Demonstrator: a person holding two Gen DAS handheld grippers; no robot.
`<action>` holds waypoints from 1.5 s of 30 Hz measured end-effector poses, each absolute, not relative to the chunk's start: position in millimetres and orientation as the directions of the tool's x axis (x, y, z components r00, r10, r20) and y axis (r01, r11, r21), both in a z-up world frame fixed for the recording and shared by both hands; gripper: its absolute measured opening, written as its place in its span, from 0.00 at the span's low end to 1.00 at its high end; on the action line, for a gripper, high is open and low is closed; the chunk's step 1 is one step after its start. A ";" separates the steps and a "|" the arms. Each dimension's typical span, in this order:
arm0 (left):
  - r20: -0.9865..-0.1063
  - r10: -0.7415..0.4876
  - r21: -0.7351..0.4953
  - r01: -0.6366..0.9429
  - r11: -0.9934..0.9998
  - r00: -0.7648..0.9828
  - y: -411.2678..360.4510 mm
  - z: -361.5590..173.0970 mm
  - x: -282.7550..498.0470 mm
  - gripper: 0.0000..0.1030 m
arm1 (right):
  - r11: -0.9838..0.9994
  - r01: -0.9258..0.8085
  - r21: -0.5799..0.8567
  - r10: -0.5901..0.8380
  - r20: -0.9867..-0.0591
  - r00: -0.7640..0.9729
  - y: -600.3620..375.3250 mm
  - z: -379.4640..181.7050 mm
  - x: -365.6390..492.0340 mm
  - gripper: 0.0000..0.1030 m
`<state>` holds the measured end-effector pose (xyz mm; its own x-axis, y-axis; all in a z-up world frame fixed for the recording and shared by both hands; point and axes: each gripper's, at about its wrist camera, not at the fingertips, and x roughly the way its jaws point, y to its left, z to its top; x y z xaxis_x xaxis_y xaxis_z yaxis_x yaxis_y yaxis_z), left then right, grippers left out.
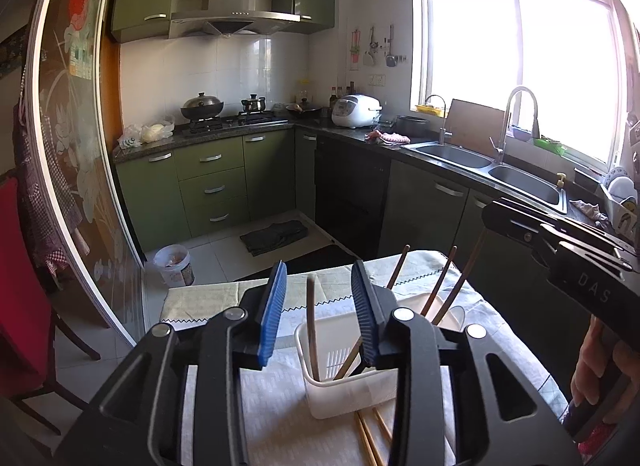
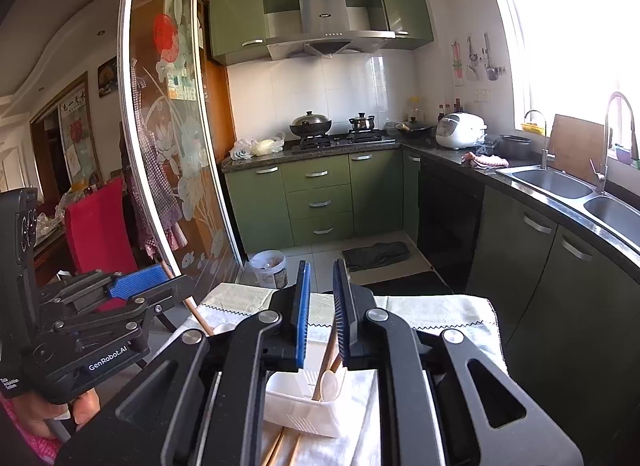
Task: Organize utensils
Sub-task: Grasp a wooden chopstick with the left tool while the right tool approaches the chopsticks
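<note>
A white plastic utensil holder [image 1: 344, 390] stands on the cloth-covered table; it also shows in the right wrist view [image 2: 304, 414]. Several brown chopsticks [image 1: 312, 330] stand in it, and a white spoon [image 2: 331, 384] rests inside. Loose chopsticks [image 1: 370, 436] lie on the cloth in front of it, also seen in the right wrist view [image 2: 280, 448]. My left gripper [image 1: 320, 290] is open above the holder, with one upright chopstick between its fingers but not touched. My right gripper [image 2: 321, 294] hovers above the holder with a narrow gap and nothing in it.
The table carries a pale cloth [image 1: 208, 298] with a zigzag hem. A red chair [image 2: 100, 225] stands to the left by a glass sliding door [image 2: 168, 145]. Green cabinets, a stove and a double sink [image 1: 492, 165] line the far walls. A bucket [image 1: 174, 266] sits on the floor.
</note>
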<state>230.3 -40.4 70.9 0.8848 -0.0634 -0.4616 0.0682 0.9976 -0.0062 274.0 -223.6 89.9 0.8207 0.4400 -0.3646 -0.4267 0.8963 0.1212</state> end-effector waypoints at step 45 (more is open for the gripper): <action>-0.899 -0.125 -0.120 0.038 0.992 0.421 -79.2 -124.1 214.1 0.17 | 0.859 -0.311 0.406 0.490 -0.479 0.728 -371.0 -30.5 126.4 0.31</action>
<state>214.1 -79.2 -124.1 0.4207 -0.1250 -0.8986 0.0375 0.9920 -0.1204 126.4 -371.0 -30.5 0.7279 0.4905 -0.4792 -0.3115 0.8591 0.4062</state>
